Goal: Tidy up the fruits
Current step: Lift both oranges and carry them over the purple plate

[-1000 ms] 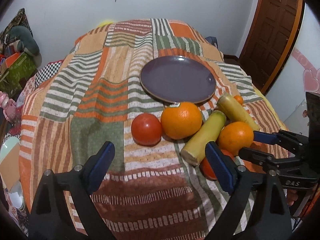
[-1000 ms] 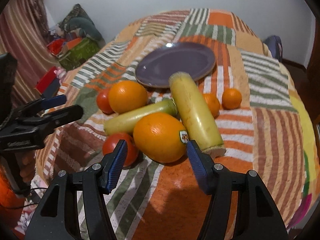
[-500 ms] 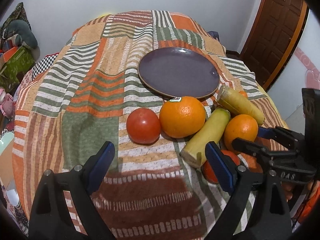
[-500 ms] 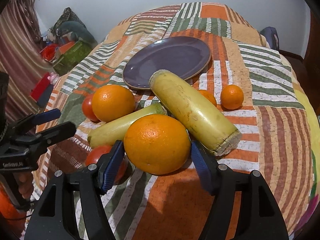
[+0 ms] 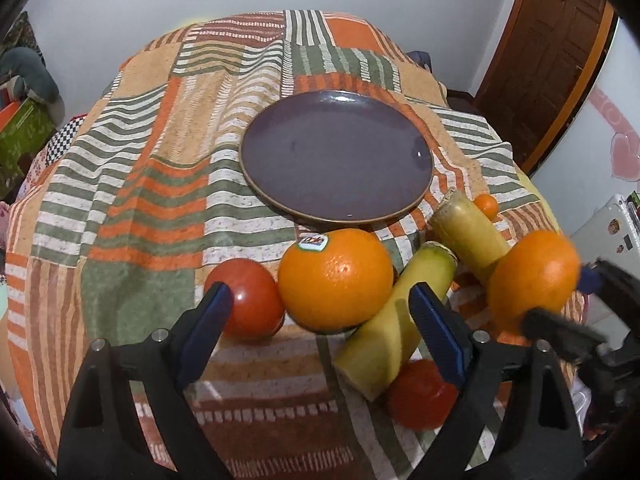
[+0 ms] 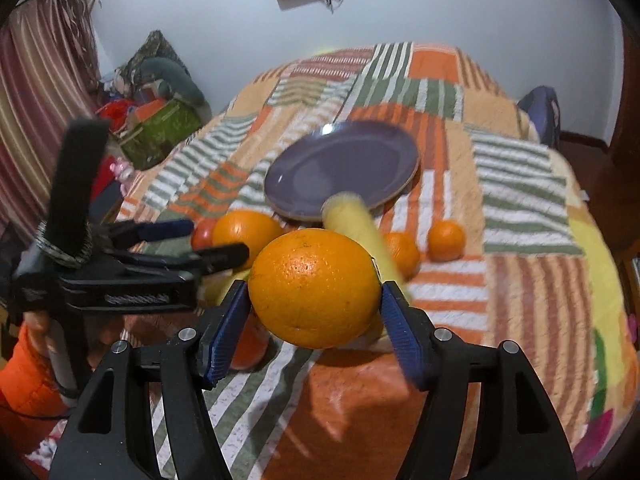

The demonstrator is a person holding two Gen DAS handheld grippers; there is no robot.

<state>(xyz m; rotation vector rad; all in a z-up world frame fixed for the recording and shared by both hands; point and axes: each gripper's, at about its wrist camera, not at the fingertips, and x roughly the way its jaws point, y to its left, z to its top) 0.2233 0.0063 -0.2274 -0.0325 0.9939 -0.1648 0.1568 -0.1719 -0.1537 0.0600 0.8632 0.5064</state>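
Note:
My right gripper (image 6: 314, 316) is shut on a large orange (image 6: 315, 289) and holds it lifted above the bedspread; this orange also shows in the left wrist view (image 5: 532, 278). My left gripper (image 5: 320, 324) is open and empty, just short of a stickered orange (image 5: 335, 278) and a red tomato (image 5: 244, 298). An empty purple plate (image 5: 336, 156) lies behind the fruit. Two yellow-green stalk pieces (image 5: 396, 320) (image 5: 468, 232), a second tomato (image 5: 420, 396) and small tangerines (image 6: 446, 240) lie on the cloth.
The fruit lies on a striped patchwork bedspread (image 5: 132, 184) over a bed. Clutter and boxes (image 6: 156, 124) stand at the left beside a curtain. A brown door (image 5: 560, 56) is at the right. The left gripper's body (image 6: 120, 276) is close beside the held orange.
My right gripper closed on the large orange and lifted it off the cloth. My left gripper moved forward, closer to the stickered orange and tomato.

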